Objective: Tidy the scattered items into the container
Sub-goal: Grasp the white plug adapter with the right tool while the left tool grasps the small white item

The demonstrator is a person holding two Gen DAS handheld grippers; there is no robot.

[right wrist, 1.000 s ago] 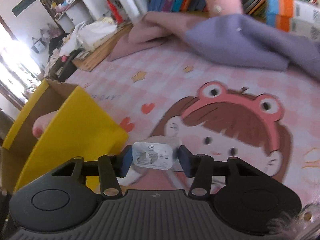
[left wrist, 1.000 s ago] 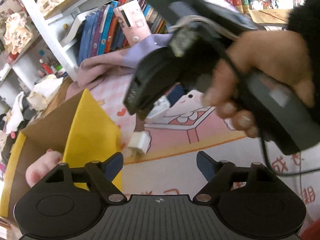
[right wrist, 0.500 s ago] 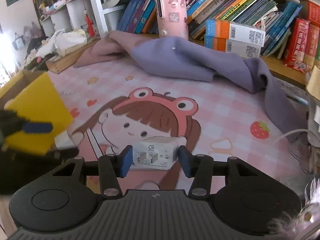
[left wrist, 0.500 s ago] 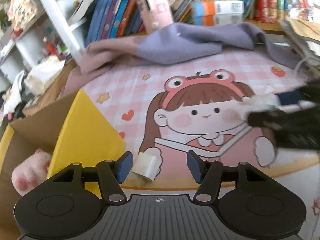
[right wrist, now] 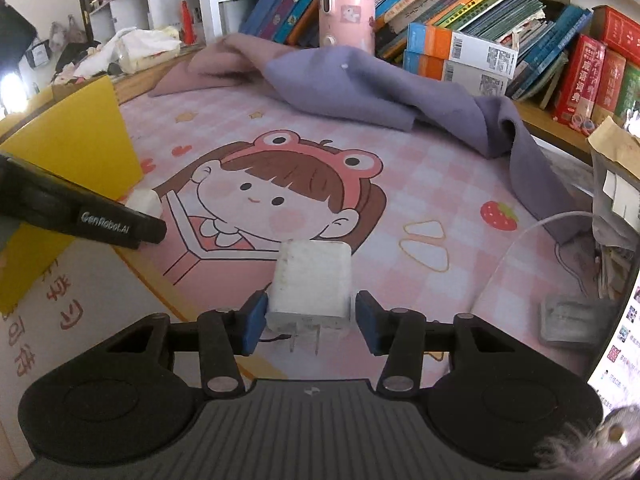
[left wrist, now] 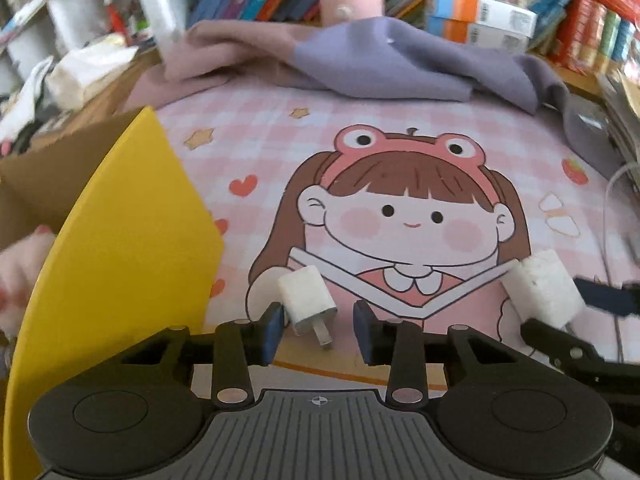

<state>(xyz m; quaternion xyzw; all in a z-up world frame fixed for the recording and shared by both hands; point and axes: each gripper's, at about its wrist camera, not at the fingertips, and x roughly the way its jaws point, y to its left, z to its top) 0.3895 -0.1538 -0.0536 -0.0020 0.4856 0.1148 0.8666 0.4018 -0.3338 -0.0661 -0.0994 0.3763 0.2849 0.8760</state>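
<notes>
Right wrist view: left gripper (right wrist: pixel 152 236) reads "GenRobot.AI" on its side, writing you can't see from the left cam. Right gripper (right wrist: pixel 310 322) fingers sit a touch spread around the big white charger (right wrist: pixel 310 286), small gaps either side, prongs facing the cam. Left wrist view: left fingers (left wrist: pixel 272 330), just been closing, bracket the small white plug (left wrist: pixel 306 300) w/ a gap on the right, near the surface's front edge beside the yellow box (left wrist: pixel 120 240) at its left edge.
</notes>
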